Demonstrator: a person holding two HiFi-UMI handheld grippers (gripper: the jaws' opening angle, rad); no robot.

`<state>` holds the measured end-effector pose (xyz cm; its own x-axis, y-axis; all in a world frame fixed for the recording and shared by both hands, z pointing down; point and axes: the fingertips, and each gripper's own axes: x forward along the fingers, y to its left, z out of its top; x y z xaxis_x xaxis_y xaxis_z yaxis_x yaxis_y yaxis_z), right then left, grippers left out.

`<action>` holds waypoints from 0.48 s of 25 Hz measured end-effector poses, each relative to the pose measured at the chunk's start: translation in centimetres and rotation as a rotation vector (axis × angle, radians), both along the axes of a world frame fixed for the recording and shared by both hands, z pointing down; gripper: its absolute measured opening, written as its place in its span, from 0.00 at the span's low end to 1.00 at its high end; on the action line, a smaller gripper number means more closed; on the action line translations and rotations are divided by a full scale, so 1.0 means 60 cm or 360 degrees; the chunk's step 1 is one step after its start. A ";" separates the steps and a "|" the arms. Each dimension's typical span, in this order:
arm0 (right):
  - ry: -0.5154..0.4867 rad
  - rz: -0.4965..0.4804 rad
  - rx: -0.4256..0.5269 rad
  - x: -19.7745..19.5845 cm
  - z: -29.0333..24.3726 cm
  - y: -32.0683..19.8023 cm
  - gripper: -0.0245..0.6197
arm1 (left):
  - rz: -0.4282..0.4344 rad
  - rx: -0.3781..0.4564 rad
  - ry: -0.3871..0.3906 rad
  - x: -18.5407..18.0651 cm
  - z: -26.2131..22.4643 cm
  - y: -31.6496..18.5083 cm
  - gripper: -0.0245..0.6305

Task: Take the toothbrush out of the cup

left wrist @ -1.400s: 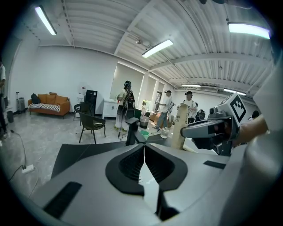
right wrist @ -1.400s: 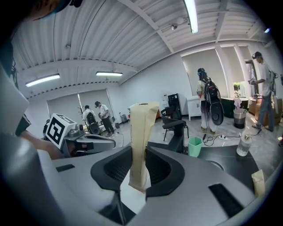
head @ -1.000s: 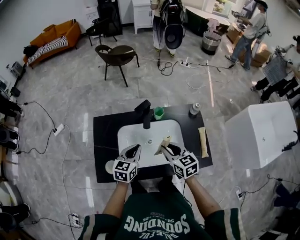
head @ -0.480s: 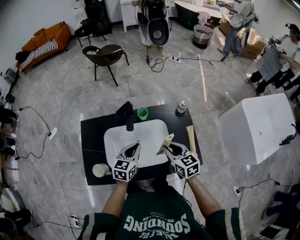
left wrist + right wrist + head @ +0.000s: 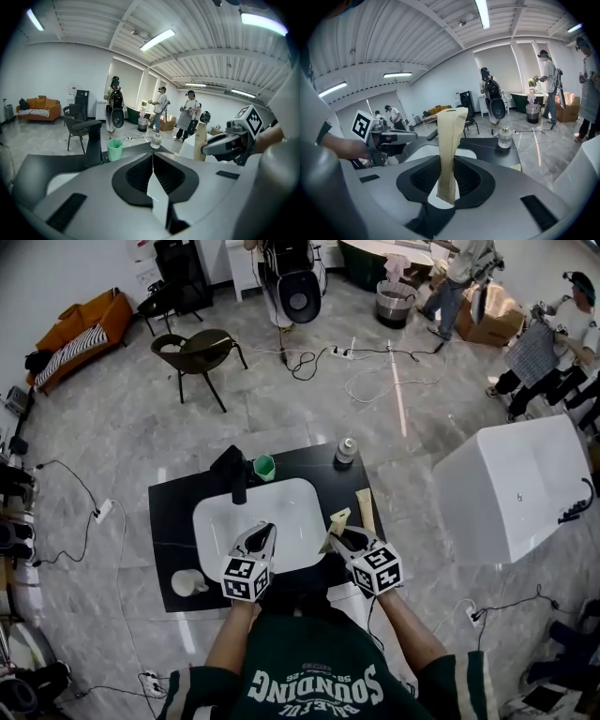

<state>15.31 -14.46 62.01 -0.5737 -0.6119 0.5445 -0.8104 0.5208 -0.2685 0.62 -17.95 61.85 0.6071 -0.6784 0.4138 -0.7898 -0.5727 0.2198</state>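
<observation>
Toothbrush packet (image 5: 449,154), a flat tan paper sleeve, stands upright, clamped in the right gripper's (image 5: 339,538) jaws over the sink's (image 5: 214,521) front right corner, well apart from the green cup (image 5: 264,467) by the faucet (image 5: 232,470). From the left: a white mug (image 5: 187,582) sits near the black counter's (image 5: 169,521) front corner, the left gripper (image 5: 260,538), closed on nothing, hangs over the sink's front rim, and a second tan packet (image 5: 365,512) lies along the counter's right edge. Bare floor opens left of the counter; a white tub (image 5: 506,493) stands near its right side.

Dark green T-shirt (image 5: 314,657), white lettering, cream-banded short sleeves (image 5: 185,682).
</observation>
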 end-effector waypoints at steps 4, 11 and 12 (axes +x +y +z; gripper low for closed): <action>0.0064 0.0044 -0.0067 0.029 0.024 0.005 0.20 | 0.0041 -0.0004 0.0006 0.020 0.002 -0.014 0.06; 0.0196 0.0049 -0.0244 0.053 0.093 0.030 0.20 | 0.0114 -0.0004 0.0015 0.045 0.006 -0.039 0.06; 0.0215 0.0046 -0.0273 0.053 0.102 0.032 0.20 | 0.0119 -0.0007 0.0014 0.044 0.007 -0.042 0.06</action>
